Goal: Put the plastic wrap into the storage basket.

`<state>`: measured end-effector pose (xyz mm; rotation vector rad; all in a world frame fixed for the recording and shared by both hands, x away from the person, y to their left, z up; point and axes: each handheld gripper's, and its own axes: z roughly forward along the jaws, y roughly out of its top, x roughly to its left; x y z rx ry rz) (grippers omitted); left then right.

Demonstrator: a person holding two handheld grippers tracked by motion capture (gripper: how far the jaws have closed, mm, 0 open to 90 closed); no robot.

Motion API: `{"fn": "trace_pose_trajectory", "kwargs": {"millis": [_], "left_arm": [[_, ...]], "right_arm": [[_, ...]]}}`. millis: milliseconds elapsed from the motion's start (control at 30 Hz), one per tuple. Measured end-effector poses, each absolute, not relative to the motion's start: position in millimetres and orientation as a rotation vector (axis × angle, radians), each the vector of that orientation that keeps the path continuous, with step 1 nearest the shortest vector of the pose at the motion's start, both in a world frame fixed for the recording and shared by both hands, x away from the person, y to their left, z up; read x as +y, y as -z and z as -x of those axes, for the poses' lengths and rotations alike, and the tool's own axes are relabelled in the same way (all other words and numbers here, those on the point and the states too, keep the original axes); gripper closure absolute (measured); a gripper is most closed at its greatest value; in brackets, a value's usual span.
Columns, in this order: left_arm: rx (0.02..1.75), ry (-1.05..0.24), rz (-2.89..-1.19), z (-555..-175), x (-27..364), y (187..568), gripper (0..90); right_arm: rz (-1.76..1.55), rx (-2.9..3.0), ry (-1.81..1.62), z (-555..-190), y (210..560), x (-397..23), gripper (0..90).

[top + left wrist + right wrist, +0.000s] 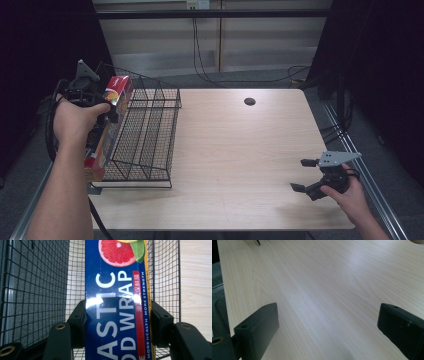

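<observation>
My left gripper [102, 112] is shut on a long blue plastic food wrap box [107, 125] printed with citrus slices. It holds the box at the left side of a black wire basket [165, 91]. In the left gripper view both black pads press the box [115, 302] on its two long sides, with basket mesh [37, 290] behind it to left and right. Whether the box's lower end rests on the basket I cannot tell. My right gripper [301, 175] is open just above the table near the front right corner, its jaws [327, 325] wide apart with nothing between them.
The light wooden table [240, 150] has a dark round cable hole [249, 101] toward the back. The basket stands at the table's left edge. Cables hang on the wall behind, and a metal rail runs along the right side.
</observation>
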<state>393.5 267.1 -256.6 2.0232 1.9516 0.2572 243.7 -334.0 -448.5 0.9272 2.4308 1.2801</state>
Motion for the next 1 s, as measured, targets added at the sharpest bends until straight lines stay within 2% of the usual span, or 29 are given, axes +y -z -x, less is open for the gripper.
{"fn": "trace_pose_trajectory", "kwargs": {"millis": [1000], "left_arm": [[1.987, -0.256, -2.035, -402.1, 268.4, 275.6, 42.6]], "right_arm": [[-0.924, 2.433, -1.281, -243.9, 449.3, -333.1, 3.2]]}}
